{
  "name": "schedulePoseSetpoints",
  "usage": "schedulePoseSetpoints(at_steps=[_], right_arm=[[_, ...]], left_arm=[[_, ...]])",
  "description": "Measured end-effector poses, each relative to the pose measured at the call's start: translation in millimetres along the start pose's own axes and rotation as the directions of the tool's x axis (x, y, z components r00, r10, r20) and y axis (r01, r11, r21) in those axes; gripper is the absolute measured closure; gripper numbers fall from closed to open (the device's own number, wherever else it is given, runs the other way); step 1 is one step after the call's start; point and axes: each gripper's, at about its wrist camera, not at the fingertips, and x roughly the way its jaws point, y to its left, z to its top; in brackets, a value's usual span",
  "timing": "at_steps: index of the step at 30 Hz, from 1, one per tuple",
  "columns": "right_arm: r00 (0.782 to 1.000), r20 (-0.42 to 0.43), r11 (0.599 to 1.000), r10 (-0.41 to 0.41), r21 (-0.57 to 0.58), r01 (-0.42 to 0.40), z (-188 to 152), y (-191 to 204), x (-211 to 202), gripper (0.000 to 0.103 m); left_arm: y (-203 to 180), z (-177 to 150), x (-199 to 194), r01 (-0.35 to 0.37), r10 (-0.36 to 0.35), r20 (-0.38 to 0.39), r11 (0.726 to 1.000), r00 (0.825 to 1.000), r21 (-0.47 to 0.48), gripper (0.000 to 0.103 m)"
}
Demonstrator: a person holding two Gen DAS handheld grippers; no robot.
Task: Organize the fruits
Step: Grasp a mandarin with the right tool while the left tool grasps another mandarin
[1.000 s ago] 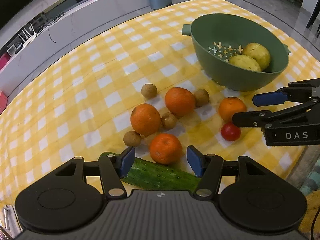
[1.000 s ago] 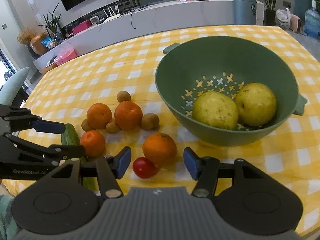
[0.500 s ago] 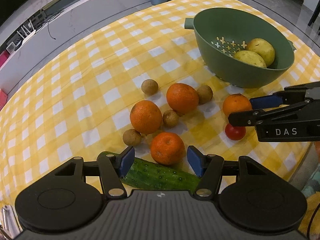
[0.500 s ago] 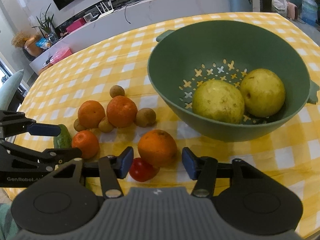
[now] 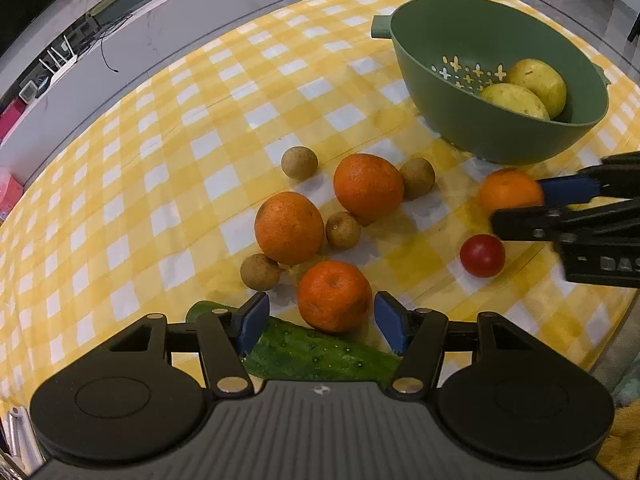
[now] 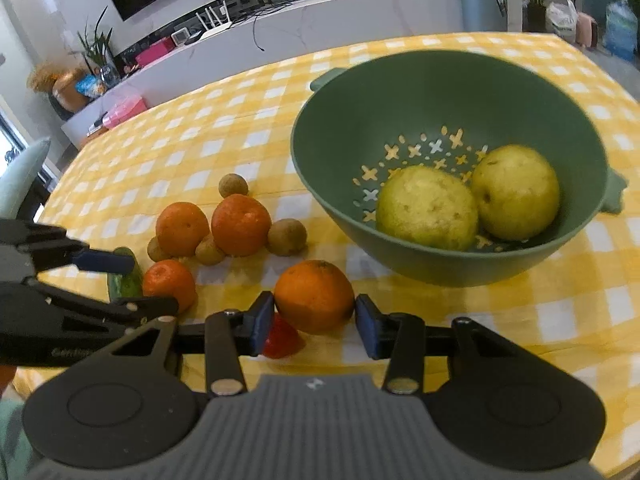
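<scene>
With our right gripper closing around the orange just near of the green colander and our left gripper spread idle, we should centre both pads on it, clear of the tomato.

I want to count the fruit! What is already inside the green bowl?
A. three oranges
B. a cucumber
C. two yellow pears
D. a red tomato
C: the bowl holds only two yellow pears, while the oranges, the tomato and the cucumber all lie outside it on the checked cloth.
</scene>
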Motion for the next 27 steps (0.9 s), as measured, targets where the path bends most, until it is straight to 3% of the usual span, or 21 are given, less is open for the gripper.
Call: schedulePoseSetpoints(at_steps=[6, 14, 23, 27], right_arm=[[0.998, -0.039, 0.999, -0.040, -0.017, 0.040, -13.5, -11.4, -11.9, 0.061], [0.997, -0.058, 0.997, -0.058, -0.056, 0.055, -23.5, -13.8, -11.2, 0.061], [0.996, -0.074, 0.998, -0.041, -0.057, 0.037, -21.6, -14.8, -11.0, 0.061], [0.998, -0.053, 0.997, -0.031, -0.074, 0.027, -19.6, -16.4, -20.1, 0.061]], left_arm=[[-5.6, 1.1, 4.2, -0.027, 0.027, -0.006, 0.999, 1.000, 0.017, 0.033], [-18.7, -1.8, 6.2, -0.041, 0.041, -0.001, 0.998, 0.999, 0.037, 0.055], [-20.6, 1.5, 1.8, -0.088, 0.088, 0.014, 0.996, 0.996, 0.000, 0.057], [-19.4, 8.1, -15.4, -0.064, 0.065, 0.036, 0.997, 0.997, -0.035, 0.057]])
